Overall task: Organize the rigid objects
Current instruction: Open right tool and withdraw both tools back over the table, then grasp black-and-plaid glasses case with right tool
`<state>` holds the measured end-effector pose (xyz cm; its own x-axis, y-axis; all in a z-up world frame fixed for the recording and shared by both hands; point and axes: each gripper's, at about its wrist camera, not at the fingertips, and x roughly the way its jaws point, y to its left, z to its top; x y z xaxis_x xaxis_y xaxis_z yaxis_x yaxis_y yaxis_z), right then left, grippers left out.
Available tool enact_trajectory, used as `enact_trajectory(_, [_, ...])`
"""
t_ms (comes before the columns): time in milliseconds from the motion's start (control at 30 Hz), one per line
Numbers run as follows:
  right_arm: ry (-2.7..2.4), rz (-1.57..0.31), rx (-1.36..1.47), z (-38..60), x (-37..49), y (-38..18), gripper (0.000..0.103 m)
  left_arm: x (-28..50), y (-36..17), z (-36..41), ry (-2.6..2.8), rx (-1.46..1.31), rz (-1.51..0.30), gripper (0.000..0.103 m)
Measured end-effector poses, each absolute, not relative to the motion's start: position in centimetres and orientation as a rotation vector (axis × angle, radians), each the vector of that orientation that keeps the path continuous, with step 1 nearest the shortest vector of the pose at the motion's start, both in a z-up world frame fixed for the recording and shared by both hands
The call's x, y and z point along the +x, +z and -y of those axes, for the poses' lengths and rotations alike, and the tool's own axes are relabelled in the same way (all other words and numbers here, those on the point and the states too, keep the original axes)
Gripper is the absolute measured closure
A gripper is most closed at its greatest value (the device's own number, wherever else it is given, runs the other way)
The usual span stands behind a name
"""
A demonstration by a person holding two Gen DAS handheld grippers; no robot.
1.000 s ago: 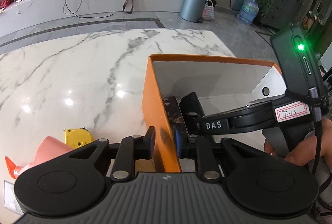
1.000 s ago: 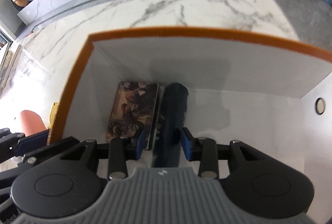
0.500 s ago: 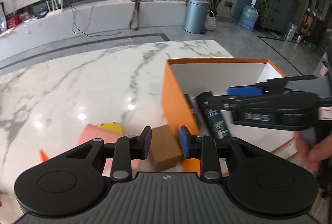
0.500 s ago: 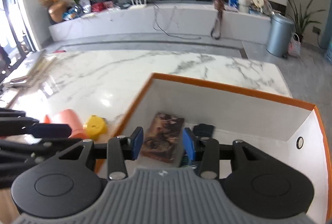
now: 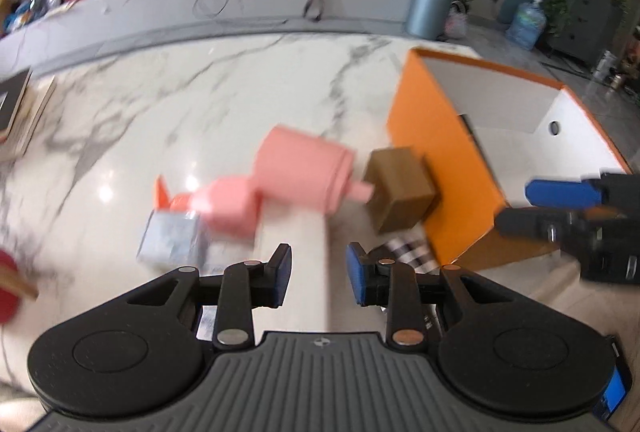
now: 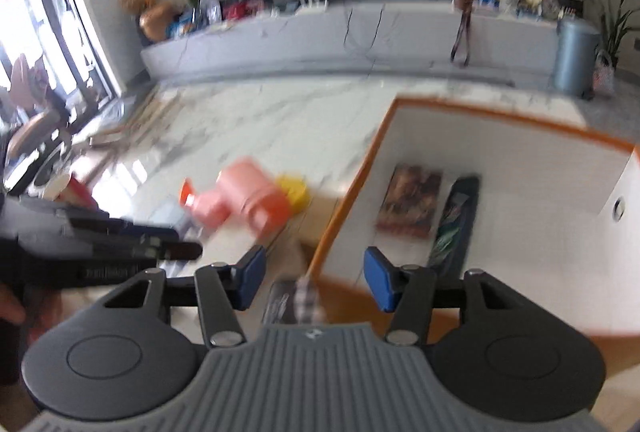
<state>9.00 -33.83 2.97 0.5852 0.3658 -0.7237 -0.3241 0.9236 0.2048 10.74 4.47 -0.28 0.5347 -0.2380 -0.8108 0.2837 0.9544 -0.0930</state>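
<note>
White marble with grey veins makes up your worktop, and behind it runs a long pale counter under a dark wall screen.

Your left tongs hang above bare marble with nothing between their blue pads; their jaws are opening. Just ahead of them lies a pink plastic toy shaped like a squat cylinder with a blocky neck, on its side. To the right of its nozzle sits a small brown cardboard cube, touching or very nearly touching the outer wall of the open orange cardboard box with white lining. Left of the pink toy lies a small grey-silver packet, and an orange piece peeks out behind it. A black-and-white checked item shows just beyond the right pad, too blurred to identify.

Your right tongs are over the near-left rim of the orange box, empty, jaws opening. Inside the box, ahead and to the right of them, a flat brown patterned book-like pack lies beside a long dark tube. A yellow rounded object sits behind the pink toy, ahead and left of these tongs.
</note>
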Motion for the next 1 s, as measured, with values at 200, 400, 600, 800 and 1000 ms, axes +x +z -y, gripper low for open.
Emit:
enact_trajectory(200, [0.364,-0.824,-0.034,31.8,7.8,3.4,0.047,10.3,-1.2,-5.7,-0.301,0.014,-0.985,0.053])
enact_trajectory(400, [0.435,-0.845,-0.076,30.2,6.4,2.9,0.05,10.0,-2.1,-5.6,-0.329,0.003,-0.998,0.053])
enact_trajectory(600, [0.416,-1.028,-0.025,29.9,7.2,-0.7,0.05,9.9,-2.6,-5.2,-0.336,0.024,-1.006,0.053])
enact_trajectory(800, [0.364,-1.14,0.022,30.1,8.8,-3.0,0.036,10.2,-3.4,-4.9,-0.32,0.037,-1.038,0.053])
enact_trajectory(1000, [0.343,-1.194,0.075,30.0,10.8,-4.6,0.036,10.5,-3.8,-5.2,-0.308,0.019,-1.068,0.053])
